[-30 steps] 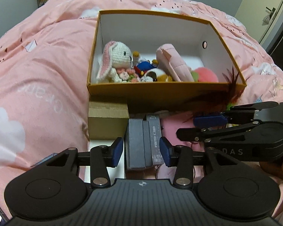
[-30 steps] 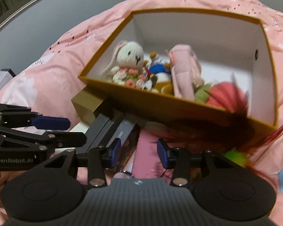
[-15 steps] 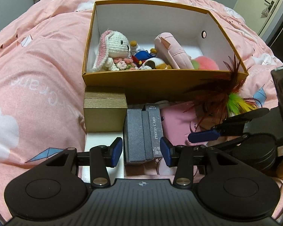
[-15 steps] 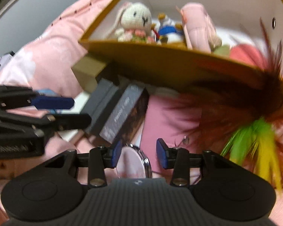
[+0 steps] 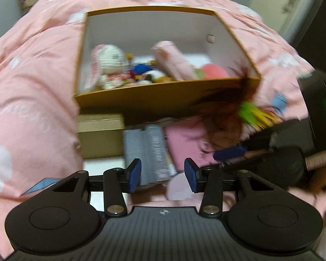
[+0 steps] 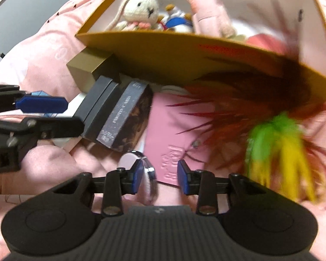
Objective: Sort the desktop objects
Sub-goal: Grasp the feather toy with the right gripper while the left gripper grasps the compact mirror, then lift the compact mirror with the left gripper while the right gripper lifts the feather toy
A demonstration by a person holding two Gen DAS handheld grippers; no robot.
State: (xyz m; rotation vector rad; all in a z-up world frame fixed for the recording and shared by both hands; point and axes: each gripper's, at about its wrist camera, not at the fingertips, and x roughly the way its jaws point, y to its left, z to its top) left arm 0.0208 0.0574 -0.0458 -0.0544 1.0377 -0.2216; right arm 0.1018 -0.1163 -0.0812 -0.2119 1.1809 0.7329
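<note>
Right gripper (image 6: pixel 159 179) jaws closing, apart; round mirror (image 6: pixel 141 171) between them, against the left pad

A pink quilt (image 5: pixel 32 69) of soft matt cloth with a printed pattern is seen under everything; the open box (image 6: pixel 163 50) appears to be stiff cardboard, matt ochre outside and smooth white inside; in it a knitted rabbit (image 6: pixel 139 8) of rough cream yarn is shown beside a pink plush toy (image 6: pixel 208 13); a small gold box (image 6: pixel 87 65) has a faintly shimmering paper finish; the dark boxes (image 6: pixel 110 113) look like matt card; a pink cover (image 6: pixel 169 130) is smooth, with embossing; a round mirror (image 6: pixel 139 169) is rimmed in glossy metal; feathers (image 6: pixel 271 134) look wispy and fine; the right gripper (image 6: pixel 159 176) and left gripper (image 5: pixel 162 175) are matt black plastic, ribbed on the body, with smooth blue pads.
</note>
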